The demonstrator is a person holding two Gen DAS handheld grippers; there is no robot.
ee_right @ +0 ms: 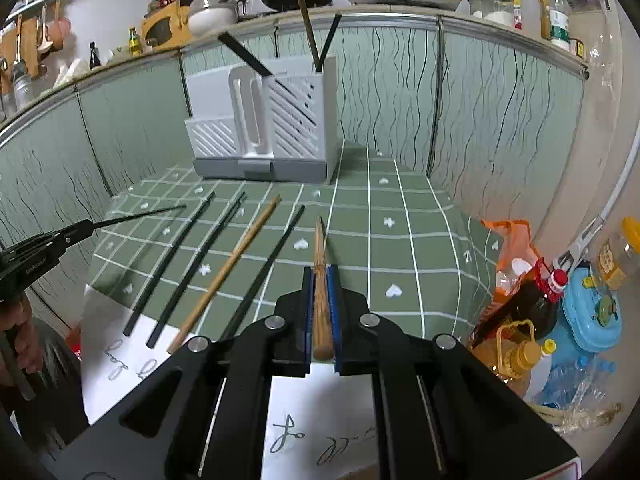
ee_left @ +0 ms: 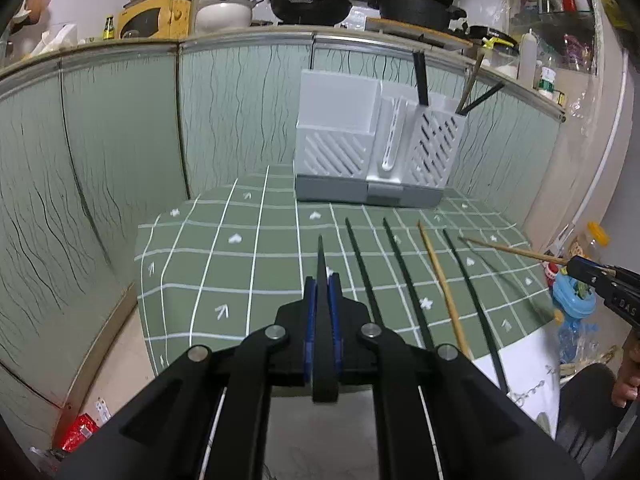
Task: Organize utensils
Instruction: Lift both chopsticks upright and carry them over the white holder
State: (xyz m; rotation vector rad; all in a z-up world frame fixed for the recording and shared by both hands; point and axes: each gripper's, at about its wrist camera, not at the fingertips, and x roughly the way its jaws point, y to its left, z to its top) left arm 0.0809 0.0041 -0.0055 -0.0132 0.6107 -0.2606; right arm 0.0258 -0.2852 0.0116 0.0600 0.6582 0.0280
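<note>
Left wrist view: looking forward and down along its fingers at the green checked cloth [ee_left: 240, 264], close above it. Right wrist view: facing likewise from the right side. Both are sharing the white utensil holder [ee_left: 376, 148] [ee_right: 264, 120] and cabinet wall [ee_left: 120, 120] [ee_right: 500, 100].

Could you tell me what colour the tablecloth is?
Green tablecloth with white grid; right wrist view.
</note>
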